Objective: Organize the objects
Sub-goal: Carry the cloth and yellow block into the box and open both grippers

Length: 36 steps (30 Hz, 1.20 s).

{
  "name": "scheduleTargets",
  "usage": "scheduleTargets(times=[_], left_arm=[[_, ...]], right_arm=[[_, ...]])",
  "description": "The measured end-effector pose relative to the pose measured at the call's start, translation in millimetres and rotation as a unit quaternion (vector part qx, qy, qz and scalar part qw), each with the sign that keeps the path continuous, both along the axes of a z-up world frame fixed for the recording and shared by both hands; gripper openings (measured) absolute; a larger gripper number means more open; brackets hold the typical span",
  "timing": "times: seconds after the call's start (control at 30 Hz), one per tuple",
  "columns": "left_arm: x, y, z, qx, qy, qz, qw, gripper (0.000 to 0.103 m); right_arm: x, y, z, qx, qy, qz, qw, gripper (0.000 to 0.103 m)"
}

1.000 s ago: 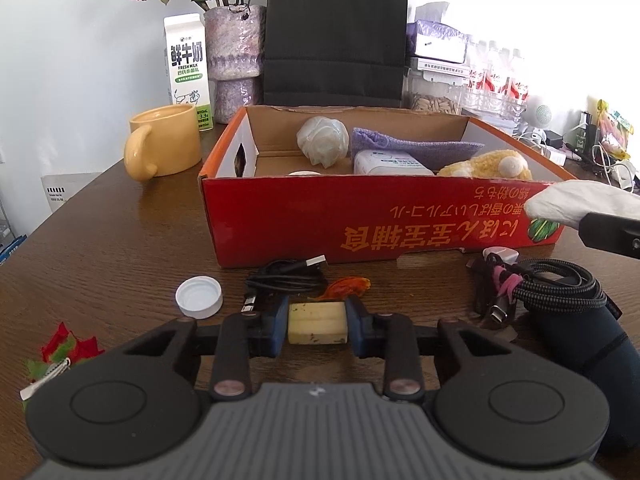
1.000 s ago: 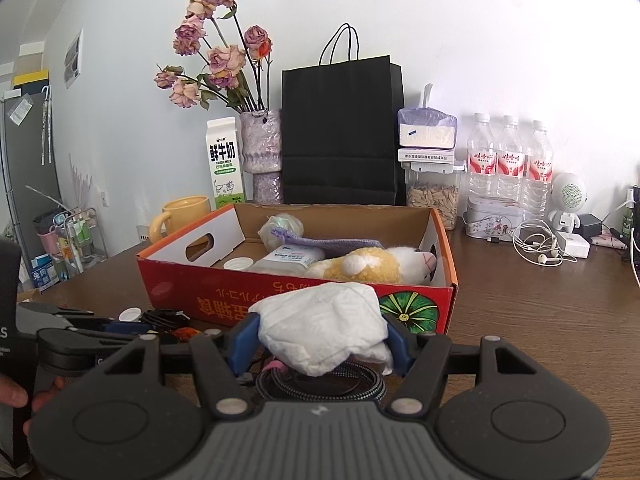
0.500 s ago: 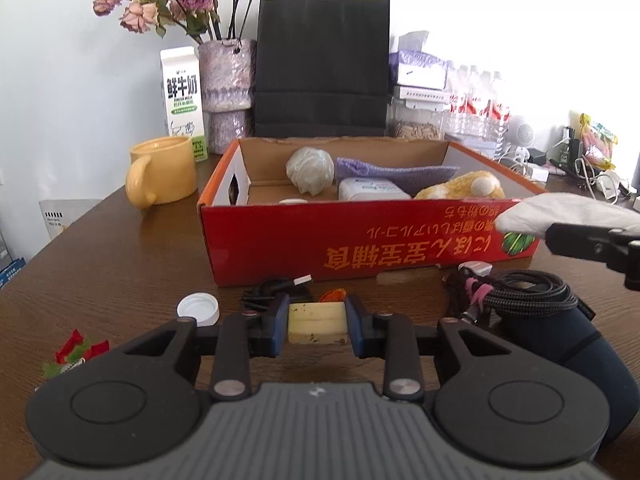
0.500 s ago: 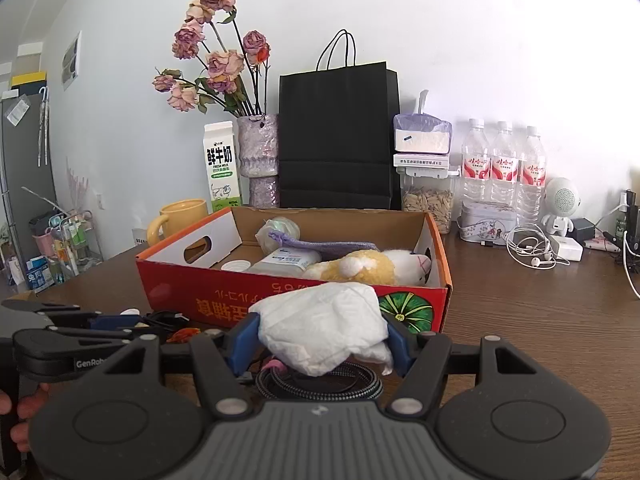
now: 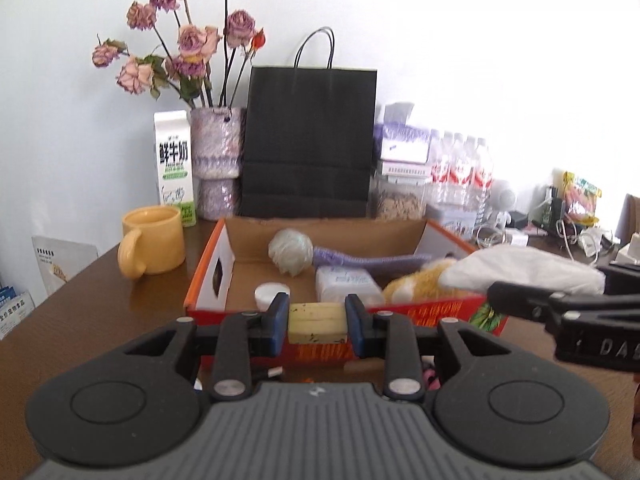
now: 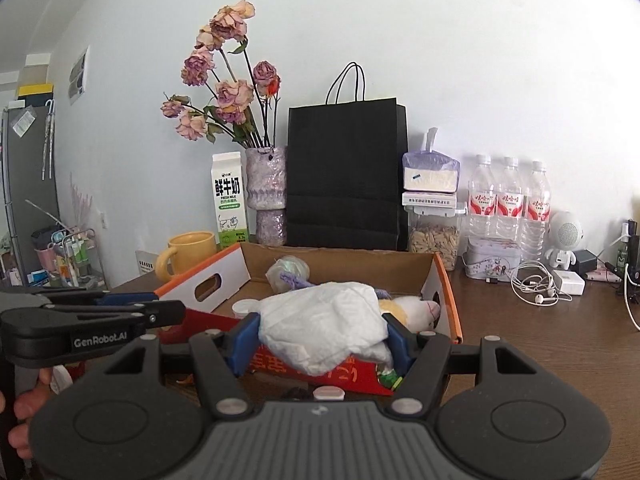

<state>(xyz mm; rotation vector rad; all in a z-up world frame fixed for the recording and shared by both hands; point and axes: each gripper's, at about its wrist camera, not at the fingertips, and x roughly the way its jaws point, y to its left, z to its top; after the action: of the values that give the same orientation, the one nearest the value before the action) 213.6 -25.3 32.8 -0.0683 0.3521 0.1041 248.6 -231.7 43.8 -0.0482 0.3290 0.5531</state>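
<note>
Left wrist view: the left gripper [image 5: 317, 322] has its jaws clenched on a pale yellow block [image 5: 317, 322], held level just in front of the near wall of the red cardboard box [image 5: 208, 280] and about at rim height. Inside the box lie a white cap [image 5: 272, 293], a wipes packet [image 5: 347, 283], a crumpled plastic ball [image 5: 291, 251], a purple cloth [image 5: 368, 259] and a plush toy [image 5: 420, 280]. A bare patch of cardboard floor shows at the left, between the side wall with the handle hole and the packet. To do this step well, I judge the block should travel forward over the rim with some clearance, then come down onto that bare patch before the jaws let go, so it neither clips the wall nor lands on the cap.

Right wrist view: the right gripper [image 6: 320, 334] is grasping a crumpled white tissue [image 6: 320, 328], hanging over the box's near right part, above the plush toy [image 6: 416, 310]. The tissue is soft and bulges beyond the jaws, so it will probably cling; lowering it well inside before opening seems wise. The left gripper [image 6: 172, 310] sits close at the left, so the two should drop in turn, apart from each other. A yellow mug [image 6: 188, 252] stands on the surface [image 6: 540, 340] beside the box.
</note>
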Motion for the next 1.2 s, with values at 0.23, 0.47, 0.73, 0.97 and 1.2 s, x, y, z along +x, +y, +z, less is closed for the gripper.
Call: scheduleTargets(times=[0.23,0.47,0.73,0.97,1.2], left_arm=[[24,-1,31,-0.010,-0.030,0.010,0.9994,0.031],[56,5,47,-0.028,-0.042,0.036,0.9981,0.031],[94,16,48,-0.041,-0.033,0.070,0.9962,0.031],[124,25,38,-0.027,-0.006,0.087,0.9958,0.031],[138,31,22,-0.018,0.024,0.092,0.9953,0.031]], right_arm=[[19,12,18,0.000,-0.014,-0.005,1.000,0.063],[54,28,27,0.002,-0.010,-0.012,1.000,0.063],[96,46,25,0.010,0.001,-0.019,1.000,0.063],[129,57,14,0.011,0.014,-0.021,1.000,0.063],[144,56,-2,0.003,0.045,-0.023,0.999,0.063]])
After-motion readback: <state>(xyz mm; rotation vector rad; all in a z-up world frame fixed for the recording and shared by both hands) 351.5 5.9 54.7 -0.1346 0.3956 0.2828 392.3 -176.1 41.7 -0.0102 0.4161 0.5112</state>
